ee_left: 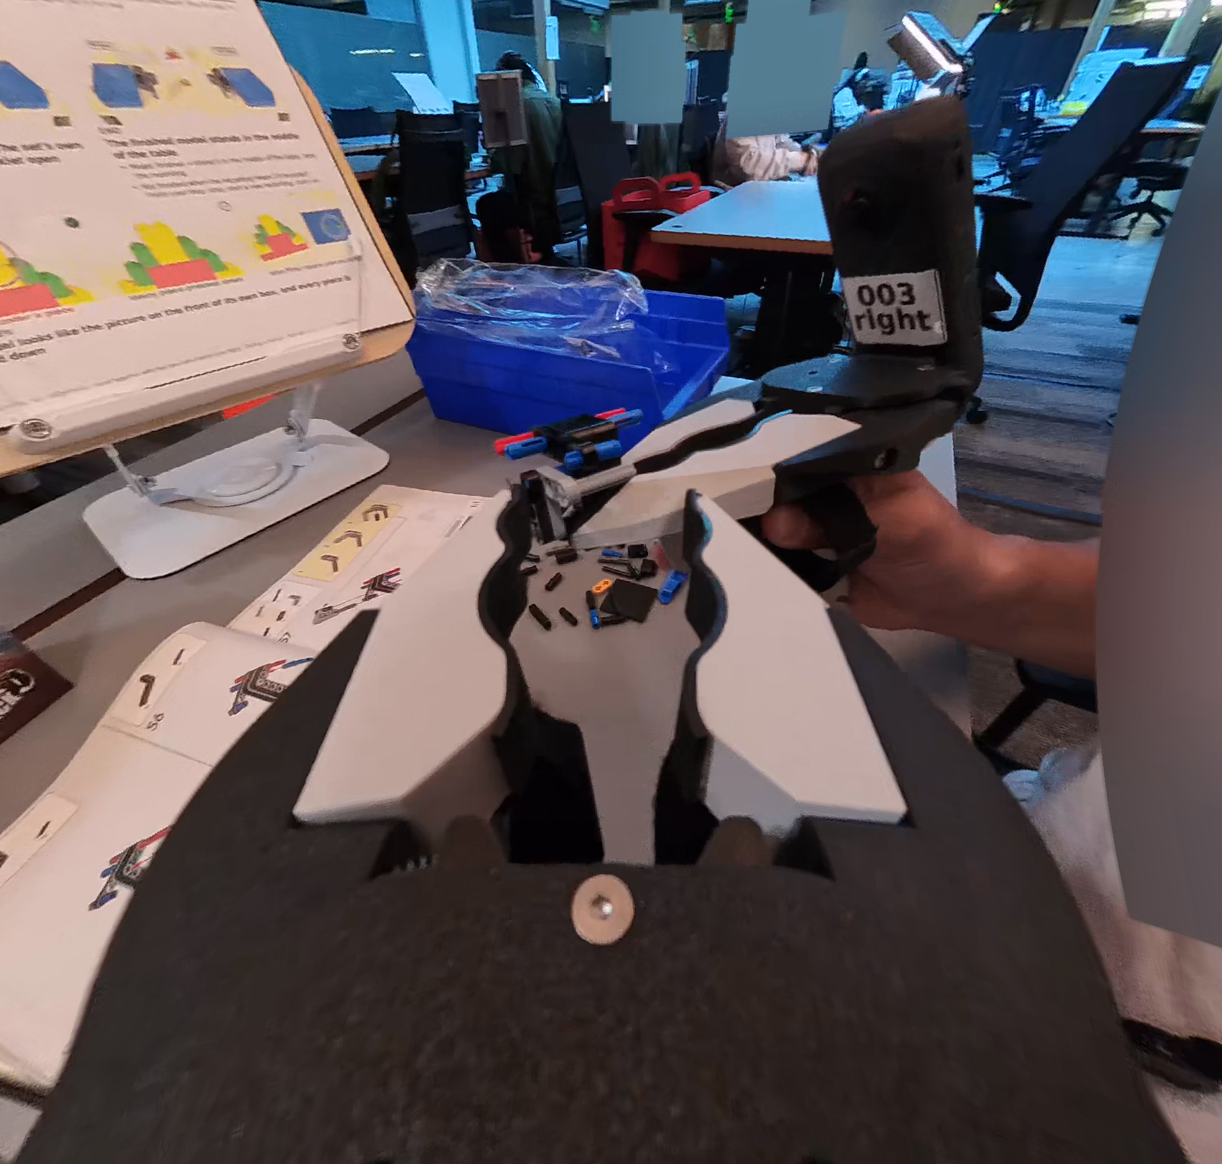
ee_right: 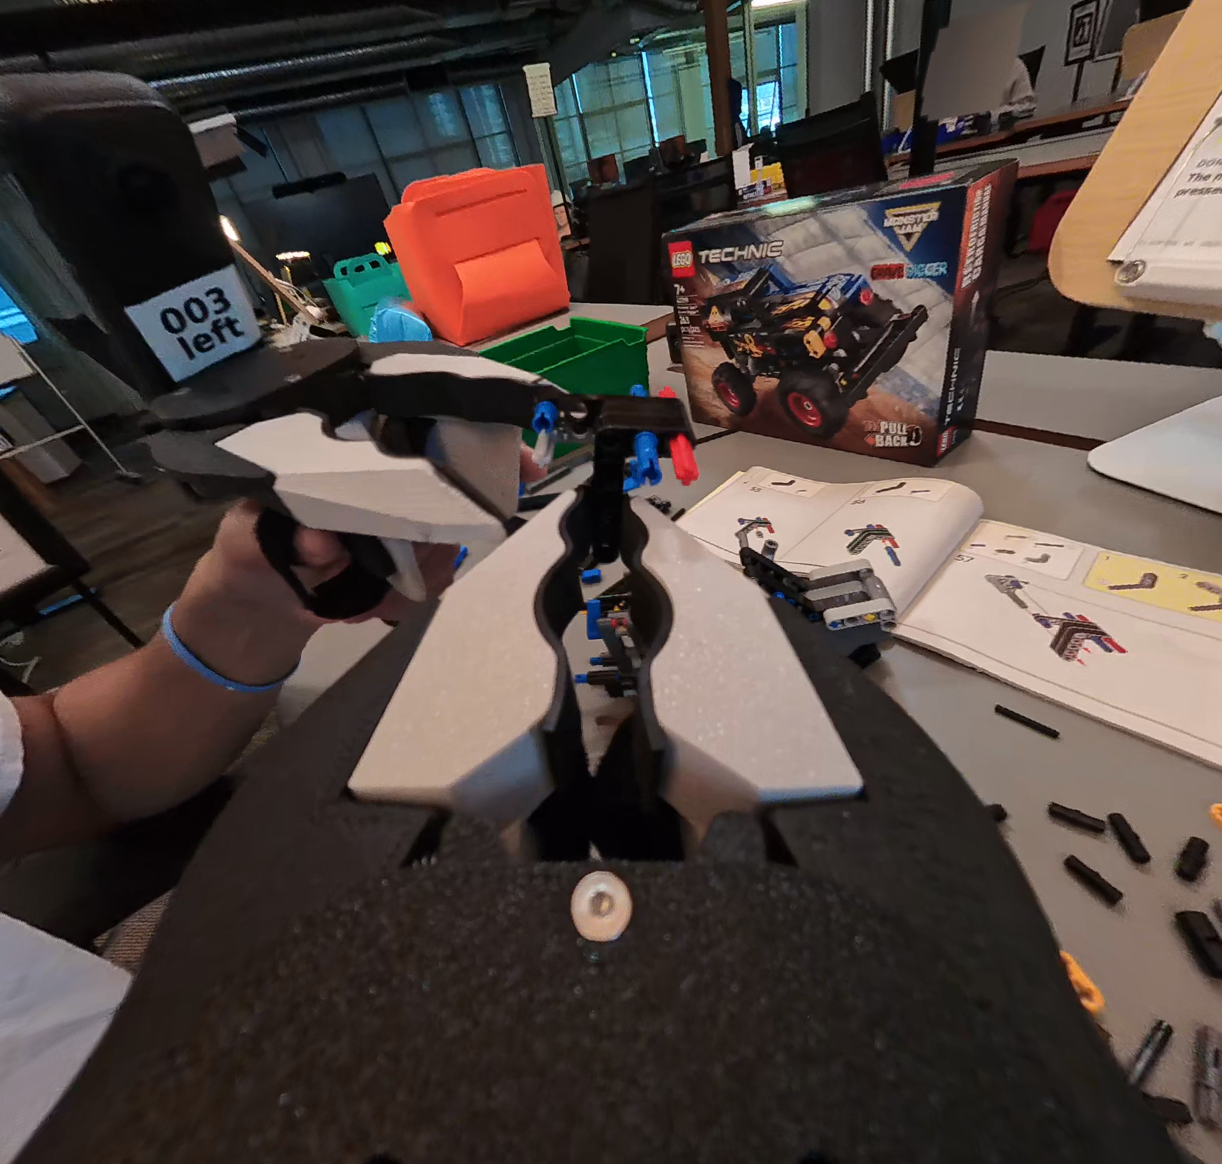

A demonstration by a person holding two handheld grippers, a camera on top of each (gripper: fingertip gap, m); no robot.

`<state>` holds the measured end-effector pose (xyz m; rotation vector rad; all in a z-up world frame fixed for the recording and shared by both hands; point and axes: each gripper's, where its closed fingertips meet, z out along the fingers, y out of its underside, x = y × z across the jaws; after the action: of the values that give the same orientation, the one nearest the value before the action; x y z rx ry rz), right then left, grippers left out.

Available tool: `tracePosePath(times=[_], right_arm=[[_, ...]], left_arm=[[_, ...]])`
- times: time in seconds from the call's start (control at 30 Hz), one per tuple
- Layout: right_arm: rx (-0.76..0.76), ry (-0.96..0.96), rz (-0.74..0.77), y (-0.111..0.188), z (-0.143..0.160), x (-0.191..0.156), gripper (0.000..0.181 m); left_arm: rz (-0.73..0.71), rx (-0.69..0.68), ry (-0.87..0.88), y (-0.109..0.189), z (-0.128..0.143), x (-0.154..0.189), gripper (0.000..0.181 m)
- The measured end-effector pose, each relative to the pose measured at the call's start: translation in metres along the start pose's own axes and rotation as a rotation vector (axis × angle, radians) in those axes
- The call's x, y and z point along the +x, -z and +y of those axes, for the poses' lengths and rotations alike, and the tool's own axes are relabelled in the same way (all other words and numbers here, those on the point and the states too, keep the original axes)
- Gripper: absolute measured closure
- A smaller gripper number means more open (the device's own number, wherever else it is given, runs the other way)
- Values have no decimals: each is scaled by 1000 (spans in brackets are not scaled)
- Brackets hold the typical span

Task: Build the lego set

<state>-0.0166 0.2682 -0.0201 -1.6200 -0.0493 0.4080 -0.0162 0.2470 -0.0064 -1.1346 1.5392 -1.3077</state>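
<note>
Spread wide in the left wrist view, the left gripper point(ee_left: 598, 577) is holding nothing, its fingers framing a scatter of small black, blue and orange pins point(ee_left: 598, 593) lying on the surface point(ee_left: 430, 444). Just beyond its tips, the right gripper point(ee_left: 562, 504) is reaching in from the right and pinching the black-and-blue lego assembly point(ee_left: 572, 444). In the right wrist view the right gripper point(ee_right: 605, 524) is pressing together on the assembly's black stem, which is standing upright along the finger line, its crossbar with blue and red pins point(ee_right: 651, 451) running left to right on top. The left gripper point(ee_right: 522, 444) is sitting at the crossbar's left end, apparently touching it, so it looks nearer for any next attachment. An instruction booklet point(ee_right: 992, 603) is lying open on the right.
</note>
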Motion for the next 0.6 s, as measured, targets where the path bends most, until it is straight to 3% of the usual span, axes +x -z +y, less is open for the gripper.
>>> tracePosePath(times=[0.1,0.37,0.6], right_arm=[[-28,105,76,1,2,6,175],[-142,489,291,3,5,21,175],[-139,657,361,3,3,18,174]], left_arm=[[-12,-34,-21,-2,4,2,130],[10,-85,78,-6,12,0,132],[-25,-178,76,3,20,-9,123]])
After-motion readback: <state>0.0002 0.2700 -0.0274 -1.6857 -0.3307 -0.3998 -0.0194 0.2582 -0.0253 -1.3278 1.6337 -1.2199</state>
